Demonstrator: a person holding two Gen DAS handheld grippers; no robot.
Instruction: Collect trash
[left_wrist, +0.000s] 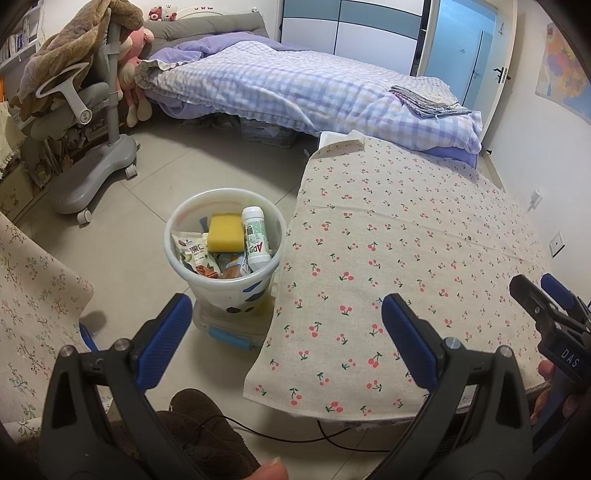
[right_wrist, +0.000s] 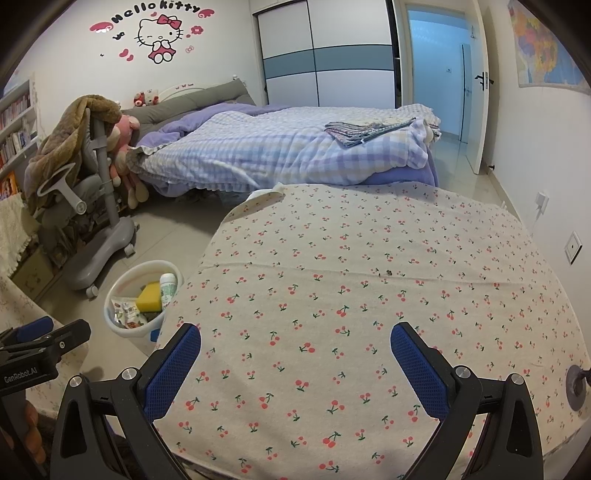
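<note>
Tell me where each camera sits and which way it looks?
Left wrist: on the left gripper, low, looking at the bin and the table's left edge; open jaws, a fingertip and the right gripper show.
Right wrist: on the right gripper, over the table, facing the bed; open jaws and the left gripper show.
Shared: bin, table, bed, chair.

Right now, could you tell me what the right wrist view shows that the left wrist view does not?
Only the right wrist view shows the Hello Kitty wall decal and a dark round object at the cherry-print cloth's right edge. Only the left wrist view shows the person's fingertip and a black cable on the floor. Both show the white bin holding a yellow sponge and a white bottle, the cherry-print cloth, the bed, and open, empty tongs.
</note>
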